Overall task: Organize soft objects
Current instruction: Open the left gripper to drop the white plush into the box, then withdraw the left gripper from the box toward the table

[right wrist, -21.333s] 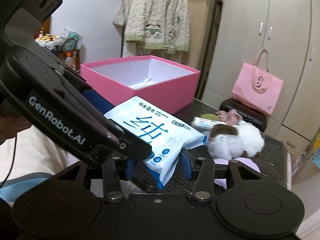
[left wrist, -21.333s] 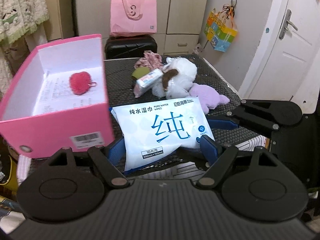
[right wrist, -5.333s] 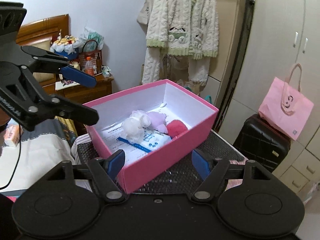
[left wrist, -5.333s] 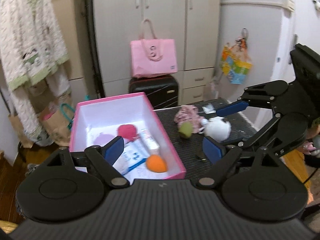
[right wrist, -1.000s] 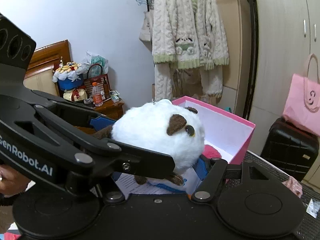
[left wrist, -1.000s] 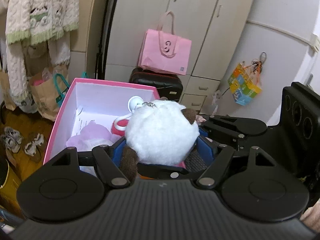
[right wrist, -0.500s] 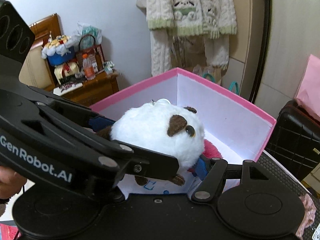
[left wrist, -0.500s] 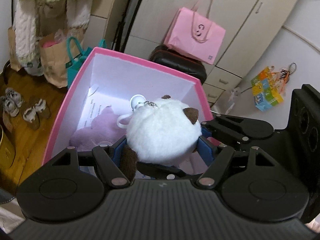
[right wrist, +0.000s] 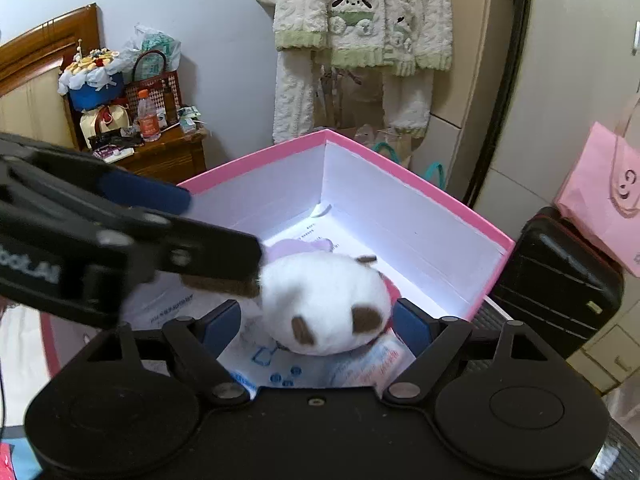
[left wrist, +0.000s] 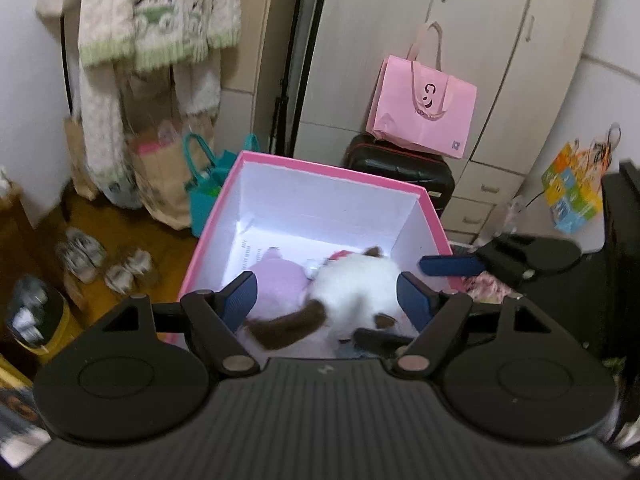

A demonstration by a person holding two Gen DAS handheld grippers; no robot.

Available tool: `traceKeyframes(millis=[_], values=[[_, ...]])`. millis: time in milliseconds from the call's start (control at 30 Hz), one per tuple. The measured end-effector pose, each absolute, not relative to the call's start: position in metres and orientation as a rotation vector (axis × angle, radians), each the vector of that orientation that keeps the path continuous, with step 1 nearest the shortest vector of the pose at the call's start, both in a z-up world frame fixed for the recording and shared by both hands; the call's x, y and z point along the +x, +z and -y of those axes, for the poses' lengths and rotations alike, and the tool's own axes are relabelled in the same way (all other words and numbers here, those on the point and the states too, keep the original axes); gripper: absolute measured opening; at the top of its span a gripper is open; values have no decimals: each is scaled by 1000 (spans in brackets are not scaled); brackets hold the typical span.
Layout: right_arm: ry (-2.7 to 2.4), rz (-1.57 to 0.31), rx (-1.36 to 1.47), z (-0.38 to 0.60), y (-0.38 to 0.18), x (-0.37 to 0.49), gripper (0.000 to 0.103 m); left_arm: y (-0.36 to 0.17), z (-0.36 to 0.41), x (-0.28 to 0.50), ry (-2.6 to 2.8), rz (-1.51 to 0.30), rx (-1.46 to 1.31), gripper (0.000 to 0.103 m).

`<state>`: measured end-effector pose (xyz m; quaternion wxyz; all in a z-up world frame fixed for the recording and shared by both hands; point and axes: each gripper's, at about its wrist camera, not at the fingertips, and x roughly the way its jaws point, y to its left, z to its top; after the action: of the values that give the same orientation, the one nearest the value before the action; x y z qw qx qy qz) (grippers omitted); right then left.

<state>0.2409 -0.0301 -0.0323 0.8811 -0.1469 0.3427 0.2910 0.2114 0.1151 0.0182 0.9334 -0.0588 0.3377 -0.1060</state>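
The white plush toy with brown patches (left wrist: 352, 288) (right wrist: 324, 304) lies inside the pink box (left wrist: 320, 166) (right wrist: 400, 176), on top of the wet wipes pack (right wrist: 280, 372). A lilac plush (left wrist: 280, 280) lies beside it. My left gripper (left wrist: 328, 300) is open above the box, its fingers apart from the toy. My right gripper (right wrist: 316, 326) is open too, jaws either side of the toy without gripping it. The left gripper crosses the right wrist view (right wrist: 120, 216) at the left.
A pink floral cloth (left wrist: 486, 286) lies on the black table right of the box. A black suitcase (left wrist: 400, 164) with a pink bag (left wrist: 424, 112) stands behind. Shoes (left wrist: 104, 260) are on the floor at left. A wooden nightstand (right wrist: 160, 156) stands far left.
Both grippers have opened and let go of the white plush toy. It has dropped into the pink box and rolled over onto the wipes pack.
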Motion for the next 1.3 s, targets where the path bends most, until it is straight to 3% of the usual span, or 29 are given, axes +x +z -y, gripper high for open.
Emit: traceKeyframes(millis=[800,1300], values=[[567,-565,-310,120,36,100,87,80,-70,85,-416,-666,32,83],[471,-541,-98,230,29,103,88,69,13,80,-546,-654,123,83]])
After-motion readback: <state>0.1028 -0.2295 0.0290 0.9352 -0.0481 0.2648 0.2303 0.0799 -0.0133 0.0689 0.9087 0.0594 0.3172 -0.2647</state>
